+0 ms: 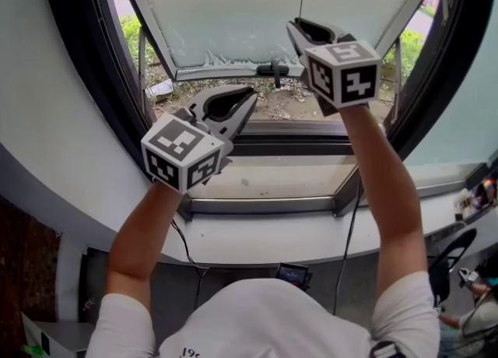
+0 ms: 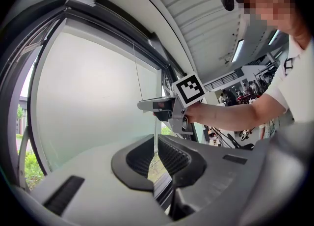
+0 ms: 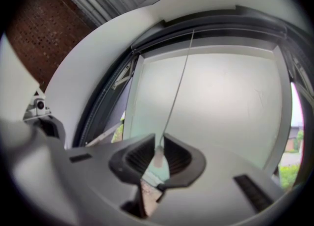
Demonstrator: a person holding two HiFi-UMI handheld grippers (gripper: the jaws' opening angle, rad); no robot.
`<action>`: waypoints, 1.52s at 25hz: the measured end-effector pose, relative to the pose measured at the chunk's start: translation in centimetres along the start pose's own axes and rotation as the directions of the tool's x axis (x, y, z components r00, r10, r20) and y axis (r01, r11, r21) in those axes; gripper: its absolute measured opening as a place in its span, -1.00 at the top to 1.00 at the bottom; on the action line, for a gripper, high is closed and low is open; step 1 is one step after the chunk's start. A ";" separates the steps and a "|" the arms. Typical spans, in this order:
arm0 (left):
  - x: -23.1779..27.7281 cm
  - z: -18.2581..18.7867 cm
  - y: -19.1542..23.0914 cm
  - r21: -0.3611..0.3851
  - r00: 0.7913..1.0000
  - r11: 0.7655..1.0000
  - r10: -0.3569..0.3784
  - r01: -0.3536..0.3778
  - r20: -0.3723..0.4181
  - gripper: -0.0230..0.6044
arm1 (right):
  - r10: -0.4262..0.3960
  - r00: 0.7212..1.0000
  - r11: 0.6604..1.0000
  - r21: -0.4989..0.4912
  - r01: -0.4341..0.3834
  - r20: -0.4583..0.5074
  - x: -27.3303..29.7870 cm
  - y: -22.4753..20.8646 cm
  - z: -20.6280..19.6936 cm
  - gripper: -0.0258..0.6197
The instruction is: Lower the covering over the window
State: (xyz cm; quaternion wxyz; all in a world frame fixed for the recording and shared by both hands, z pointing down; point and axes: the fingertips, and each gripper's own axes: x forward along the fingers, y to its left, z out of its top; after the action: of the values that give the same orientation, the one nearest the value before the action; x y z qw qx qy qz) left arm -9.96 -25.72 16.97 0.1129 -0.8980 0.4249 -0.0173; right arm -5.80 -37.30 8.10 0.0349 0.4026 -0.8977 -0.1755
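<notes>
A pale translucent roller blind (image 1: 233,6) covers the upper part of the window, and its bottom bar (image 1: 226,71) hangs well above the sill. A thin pull cord (image 3: 176,92) drops down in front of it and ends in a small white toggle (image 3: 159,159). My right gripper (image 3: 159,154) is held up at the cord, its jaws narrowly set on either side of the toggle and pressing on it. In the head view the right gripper (image 1: 294,28) sits just under the blind's bar. My left gripper (image 1: 250,100) is lower and to the left, shut and empty, as the left gripper view (image 2: 153,154) also shows.
The dark window frame (image 1: 74,61) curves round both sides. A black handle (image 1: 274,68) sticks out by the blind's bar. The sill (image 1: 272,181) lies below, and a cable (image 1: 346,247) hangs under it. Grass and soil show outside.
</notes>
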 end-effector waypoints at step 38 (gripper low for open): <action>0.6 -2.2 1.6 -0.045 0.999 0.998 0.033 -0.034 -0.021 0.85 | 0.041 0.971 0.922 -0.366 -0.128 -0.237 -2.4 5.8 -8.5 0.73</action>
State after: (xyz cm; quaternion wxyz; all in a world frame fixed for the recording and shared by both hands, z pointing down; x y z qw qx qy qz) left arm -11.11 -27.57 18.76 0.0884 -0.8929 0.4413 -0.0148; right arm -6.62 -34.41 18.22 0.2208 0.3662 -0.8538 -0.2968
